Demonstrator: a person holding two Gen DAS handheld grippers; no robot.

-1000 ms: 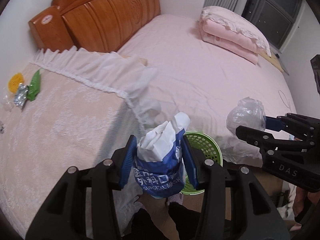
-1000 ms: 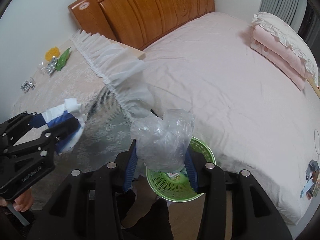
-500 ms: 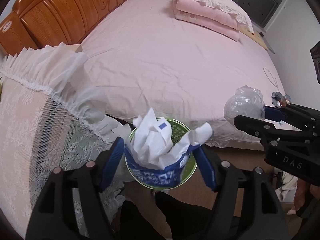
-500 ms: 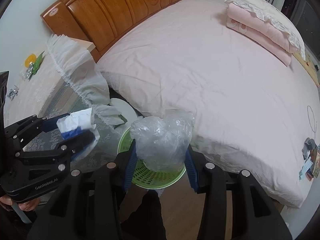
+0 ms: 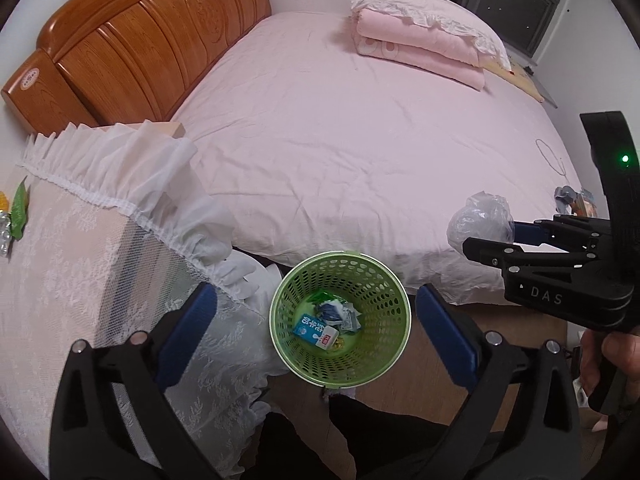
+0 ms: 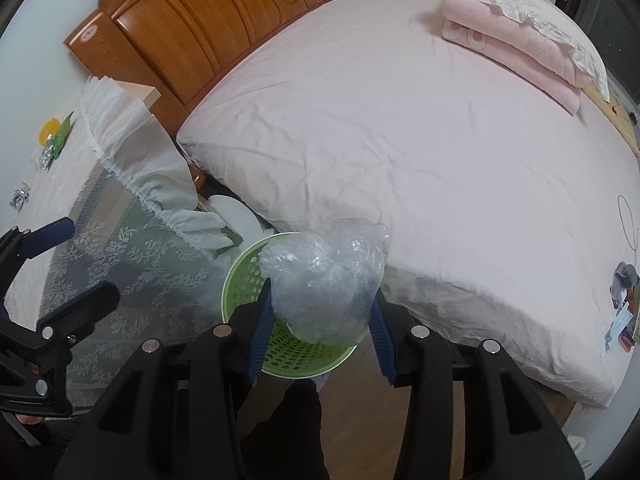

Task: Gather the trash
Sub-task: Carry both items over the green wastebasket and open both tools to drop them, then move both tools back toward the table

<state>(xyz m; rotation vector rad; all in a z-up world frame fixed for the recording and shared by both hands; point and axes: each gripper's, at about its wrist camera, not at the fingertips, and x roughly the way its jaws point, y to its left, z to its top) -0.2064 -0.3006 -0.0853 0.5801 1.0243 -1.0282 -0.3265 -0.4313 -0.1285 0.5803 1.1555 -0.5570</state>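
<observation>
A green mesh trash basket (image 5: 394, 350) stands on the floor between the bed and the lace-covered table; it holds a blue-and-white mask packet (image 5: 312, 327) and other scraps. My left gripper (image 5: 316, 330) is open and empty above the basket. My right gripper (image 6: 322, 320) is shut on a crumpled clear plastic bag (image 6: 324, 280), held over the basket's rim (image 6: 236, 276). The bag also shows in the left wrist view (image 5: 480, 222), right of the basket.
A pink bed (image 5: 360, 140) with a wooden headboard (image 5: 140, 48) and folded bedding (image 5: 424, 40) lies behind. A lace-covered table (image 5: 60, 260) is at left, with green, yellow and foil scraps (image 6: 52, 140) on it. Small items (image 6: 622, 320) lie at the bed's right edge.
My left gripper has opened and the mask packet has dropped into the basket. The right gripper has moved over the basket, still holding the plastic bag.
</observation>
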